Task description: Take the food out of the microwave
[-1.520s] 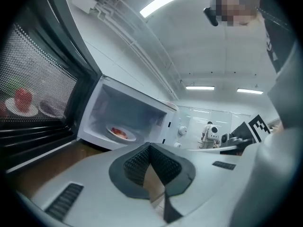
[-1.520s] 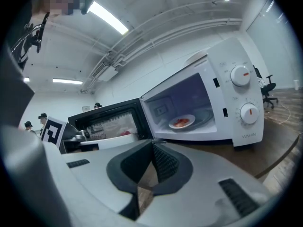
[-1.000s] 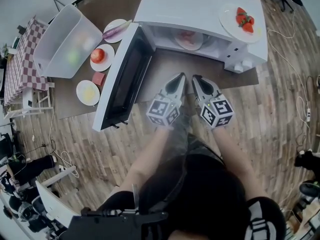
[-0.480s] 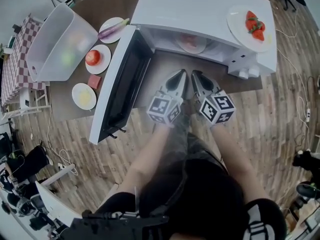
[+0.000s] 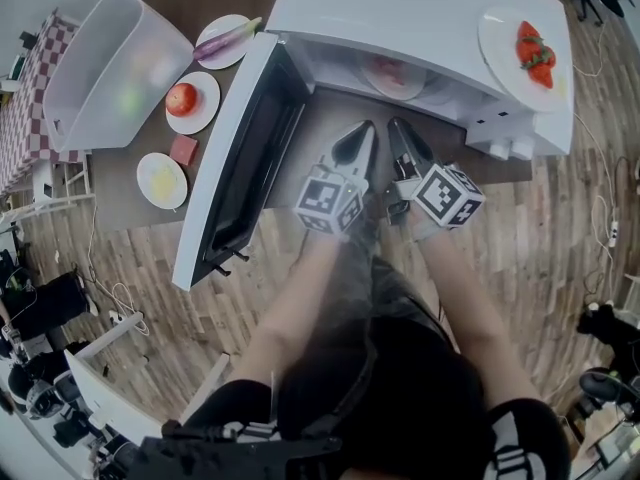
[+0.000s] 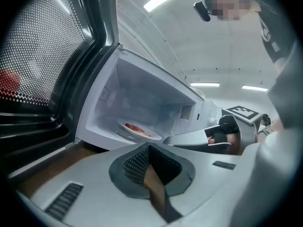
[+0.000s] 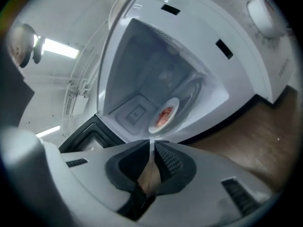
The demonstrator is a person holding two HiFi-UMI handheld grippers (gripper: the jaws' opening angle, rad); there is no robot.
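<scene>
Food (image 5: 390, 70) inside microwave (image 5: 400, 8), door (image 5: 232, 163) wide open

a: where do we find the food (image 7: 164, 116)?
b: we see a reddish helping lying flat on a white plate (image 5: 405, 86), inside the microwave (image 5: 400, 8). it's straight ahead of the left tongs (image 5: 364, 130) and the right tongs (image 5: 397, 126), clear of both tips.
a: and the microwave?
b: white, its cavity facing our tongs. we see its door (image 5: 245, 158) swung wide open, out to the left of the left tongs.
</scene>
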